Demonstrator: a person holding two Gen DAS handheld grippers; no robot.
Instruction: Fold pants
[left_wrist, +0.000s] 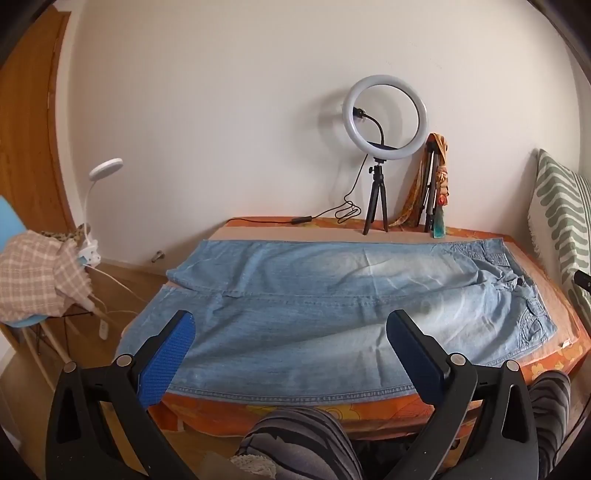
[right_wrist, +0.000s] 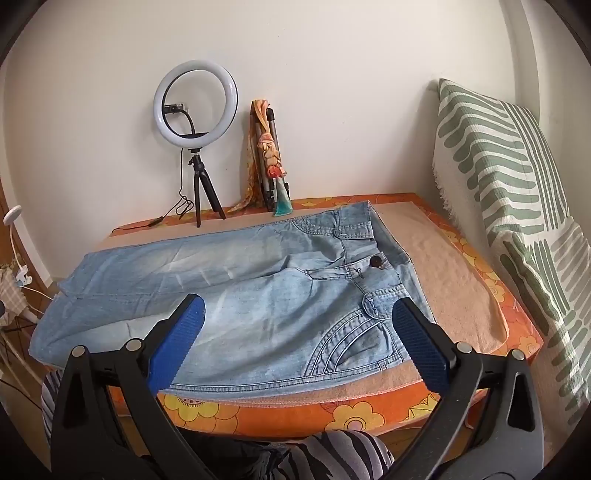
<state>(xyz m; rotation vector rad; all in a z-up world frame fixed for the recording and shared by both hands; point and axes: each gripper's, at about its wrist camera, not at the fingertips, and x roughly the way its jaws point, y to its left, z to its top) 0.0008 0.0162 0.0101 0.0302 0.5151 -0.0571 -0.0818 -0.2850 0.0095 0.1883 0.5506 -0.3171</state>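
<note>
Light blue denim pants lie flat across the orange bed, waistband to the right and leg hems to the left. They also show in the right wrist view, with the brown button and front pocket in sight. My left gripper is open and empty, held above the near edge of the legs. My right gripper is open and empty, held above the hip and pocket area near the front edge.
A ring light on a tripod and a folded tripod with a scarf stand at the bed's far edge by the wall. A green striped cushion leans at the right. A chair with cloth stands left. A beige towel lies under the pants.
</note>
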